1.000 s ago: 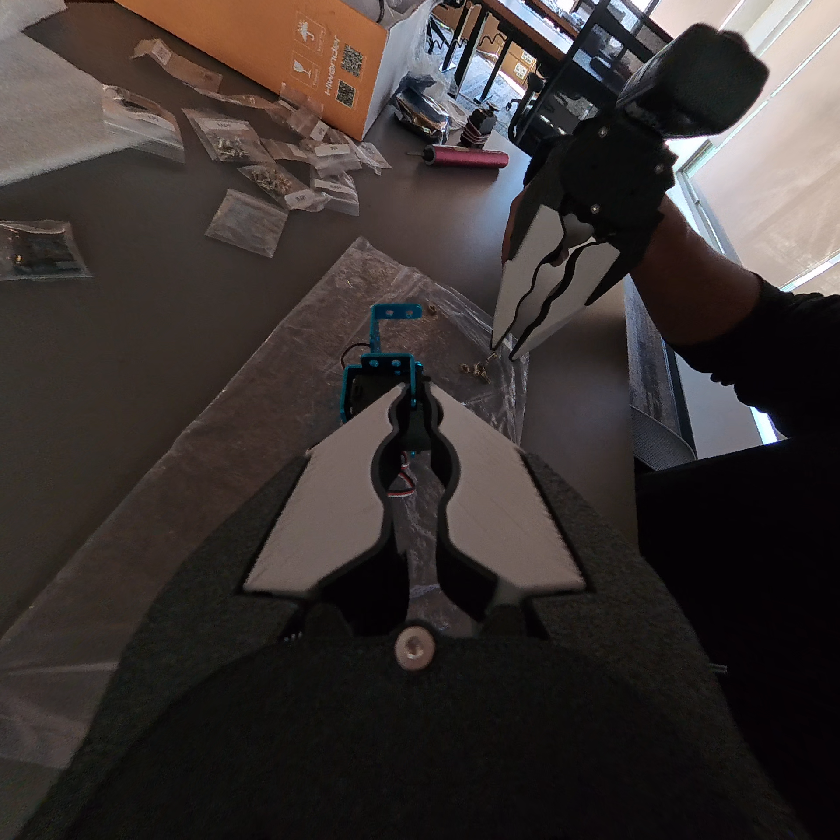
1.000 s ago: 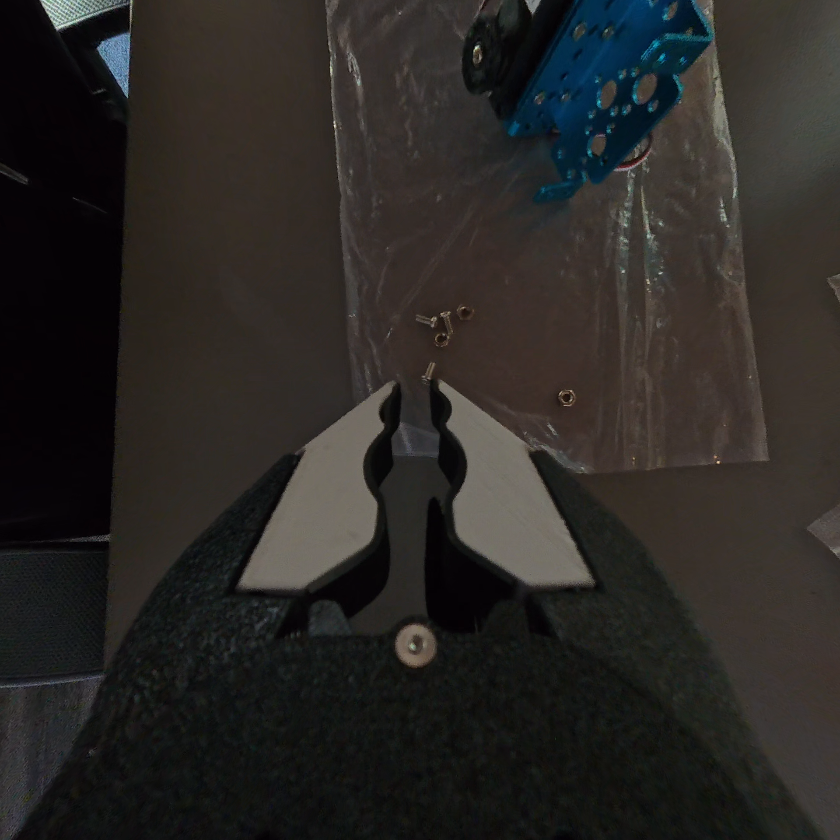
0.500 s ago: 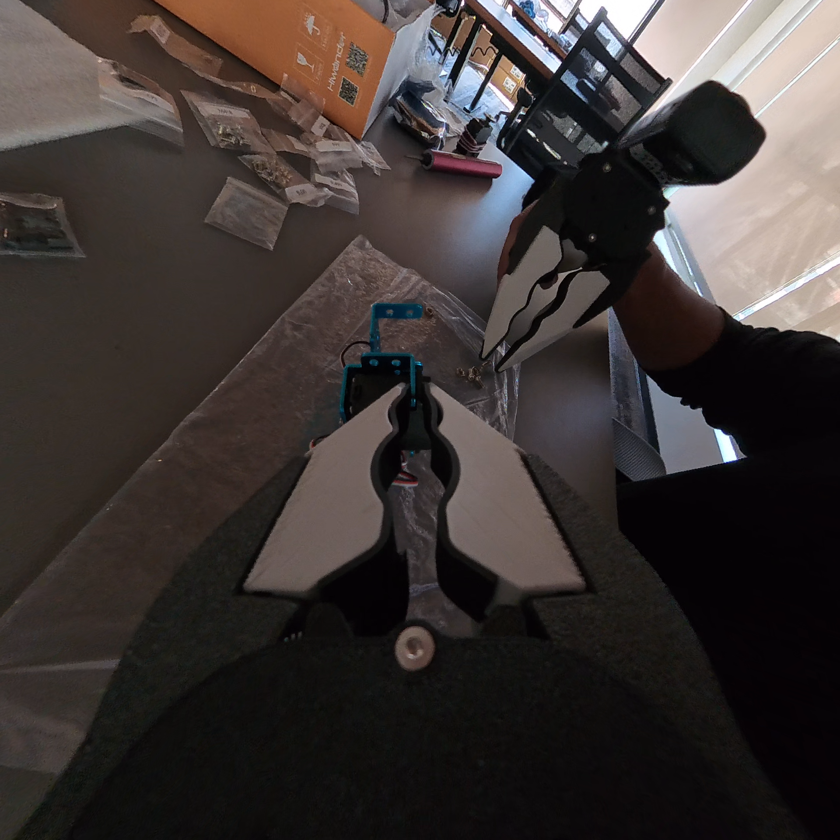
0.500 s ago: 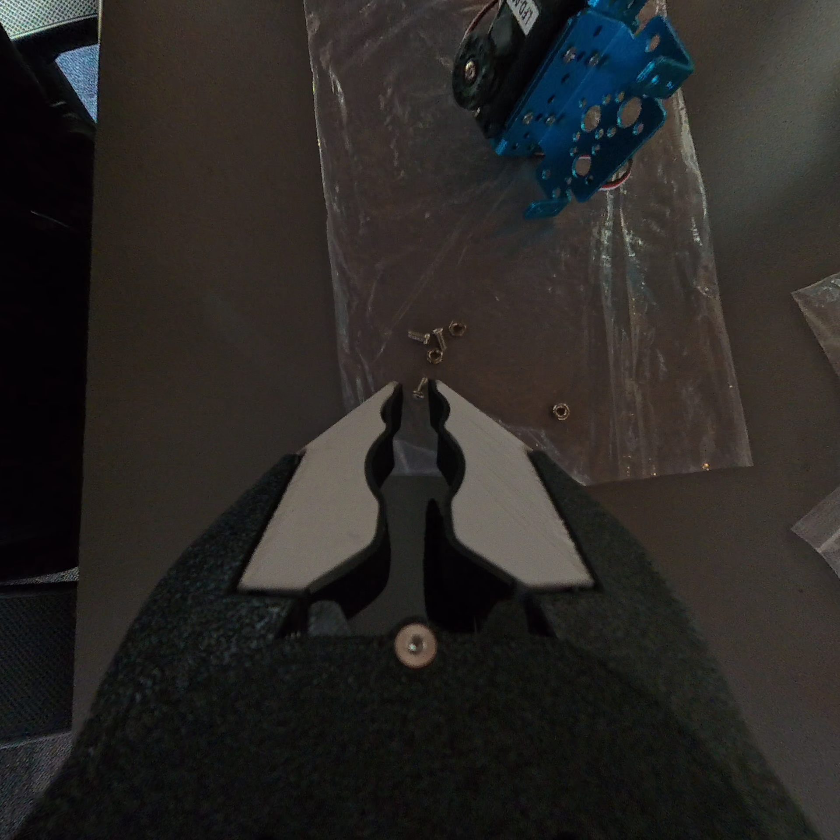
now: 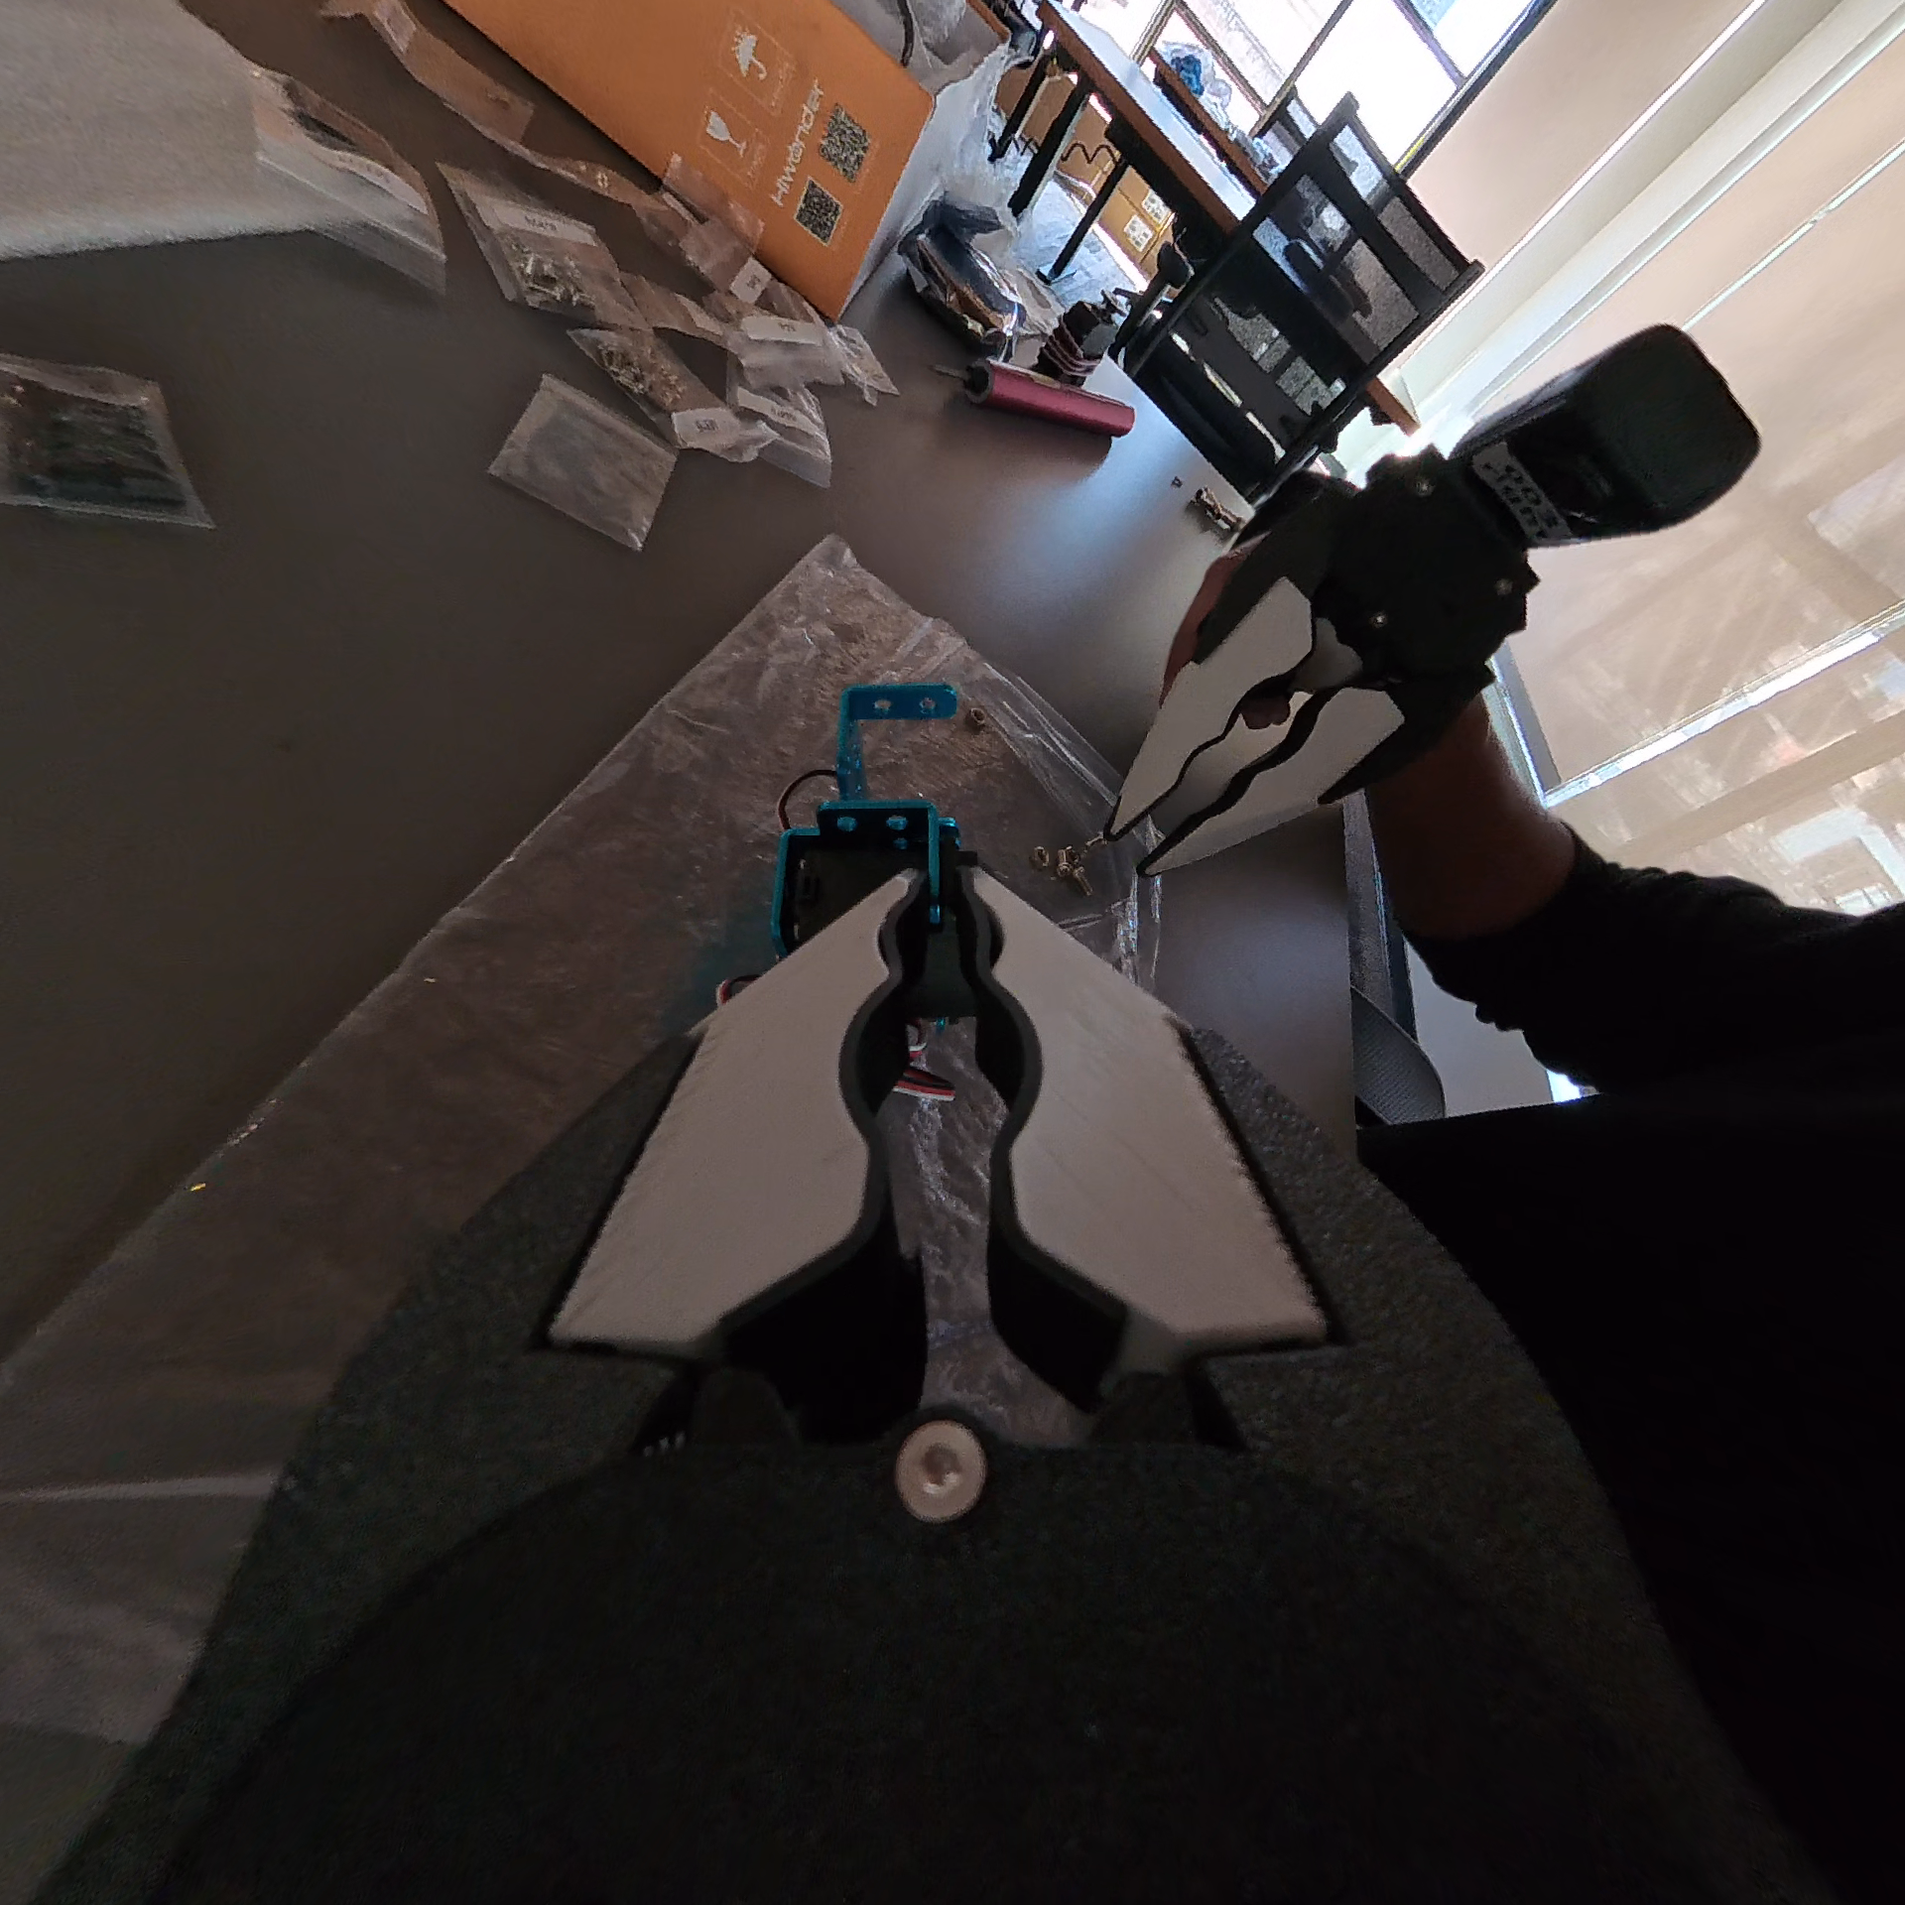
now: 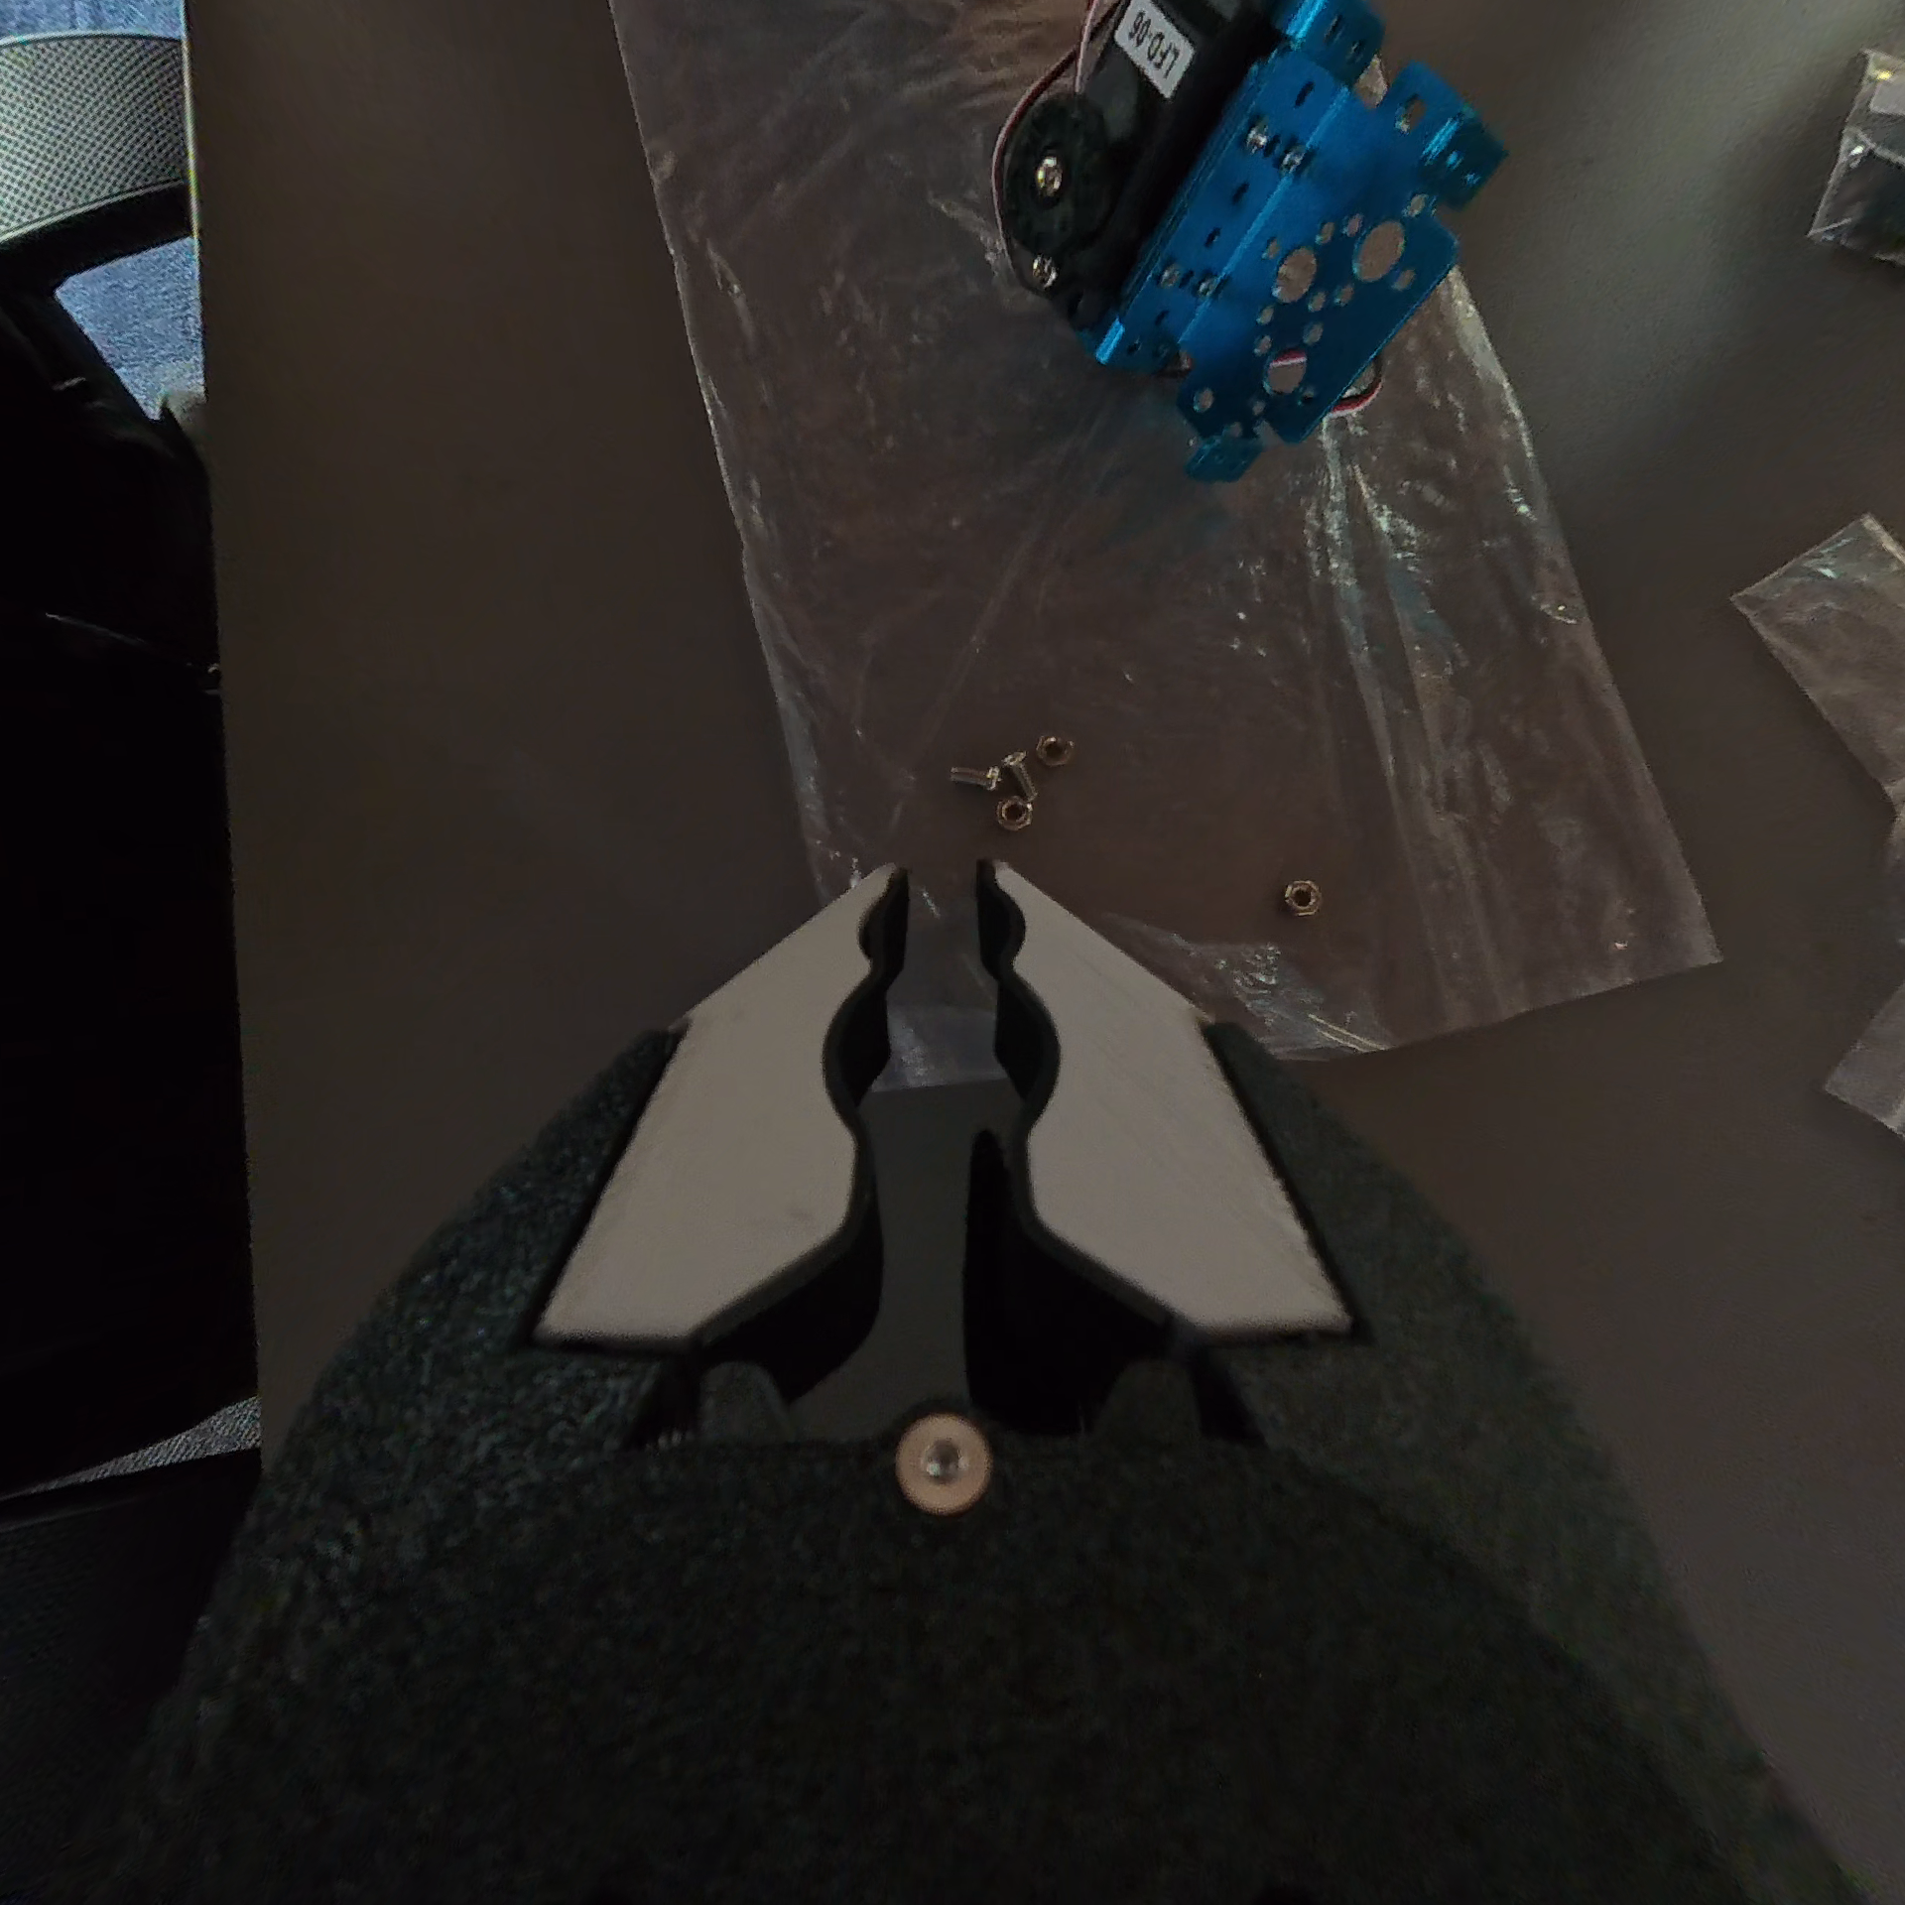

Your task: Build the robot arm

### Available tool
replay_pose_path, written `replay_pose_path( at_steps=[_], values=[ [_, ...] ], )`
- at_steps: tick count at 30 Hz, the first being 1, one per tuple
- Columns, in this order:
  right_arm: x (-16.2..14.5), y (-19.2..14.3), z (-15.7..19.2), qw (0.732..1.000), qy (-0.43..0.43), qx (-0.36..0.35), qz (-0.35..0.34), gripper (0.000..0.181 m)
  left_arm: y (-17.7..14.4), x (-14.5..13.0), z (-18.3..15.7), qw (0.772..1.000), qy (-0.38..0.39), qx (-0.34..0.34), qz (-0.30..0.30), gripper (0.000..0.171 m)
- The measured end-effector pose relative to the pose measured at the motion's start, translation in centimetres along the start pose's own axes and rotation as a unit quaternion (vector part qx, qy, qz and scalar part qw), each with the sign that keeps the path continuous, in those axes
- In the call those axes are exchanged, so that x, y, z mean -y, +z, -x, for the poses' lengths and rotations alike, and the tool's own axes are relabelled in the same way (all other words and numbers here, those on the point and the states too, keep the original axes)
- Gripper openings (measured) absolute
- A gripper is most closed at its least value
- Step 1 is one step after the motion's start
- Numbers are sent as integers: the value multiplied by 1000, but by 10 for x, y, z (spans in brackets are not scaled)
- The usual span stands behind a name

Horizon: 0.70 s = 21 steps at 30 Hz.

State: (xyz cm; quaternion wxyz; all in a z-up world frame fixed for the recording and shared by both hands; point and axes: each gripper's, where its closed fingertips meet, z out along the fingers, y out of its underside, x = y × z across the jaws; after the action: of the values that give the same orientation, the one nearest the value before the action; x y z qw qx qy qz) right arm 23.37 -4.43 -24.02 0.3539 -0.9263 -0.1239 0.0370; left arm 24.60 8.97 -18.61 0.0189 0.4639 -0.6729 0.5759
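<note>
1. Four loose fasteners (image 6: 1005,783) lie clustered just beyond the right gripper (image 6: 945,874). A fifth screw that sat between its tips half a second ago no longer shows there.
2. Its fingers are now spread wider, with only clear plastic sheet (image 6: 1340,722) in the gap. The left wrist view shows a small speck at one tip; whether it is that screw, I cannot tell.
3. The left gripper (image 5: 940,887) stays pressed on the blue servo bracket (image 5: 856,856), which rests on the sheet to the far right of the fasteners.
4. A lone nut (image 6: 1301,895) lies apart, to the right.
5. Small clear bags (image 5: 577,459) at the far left hold hardware. The contents of the orange box (image 5: 722,113) are hidden.
</note>
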Motion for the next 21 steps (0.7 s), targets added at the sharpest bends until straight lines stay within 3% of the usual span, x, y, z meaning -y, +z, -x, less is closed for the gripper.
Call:
replay_pose_path(
  at_steps=[7,21],
  values=[
    [4,-3,-6,999,-11,-31,-11,11,1,-1,-1,1000,7,1,1,4],
    [-5,4,-8,1000,-8,-13,-8,4,3,-5,-8,999,29,-14,15,4]
  ],
)
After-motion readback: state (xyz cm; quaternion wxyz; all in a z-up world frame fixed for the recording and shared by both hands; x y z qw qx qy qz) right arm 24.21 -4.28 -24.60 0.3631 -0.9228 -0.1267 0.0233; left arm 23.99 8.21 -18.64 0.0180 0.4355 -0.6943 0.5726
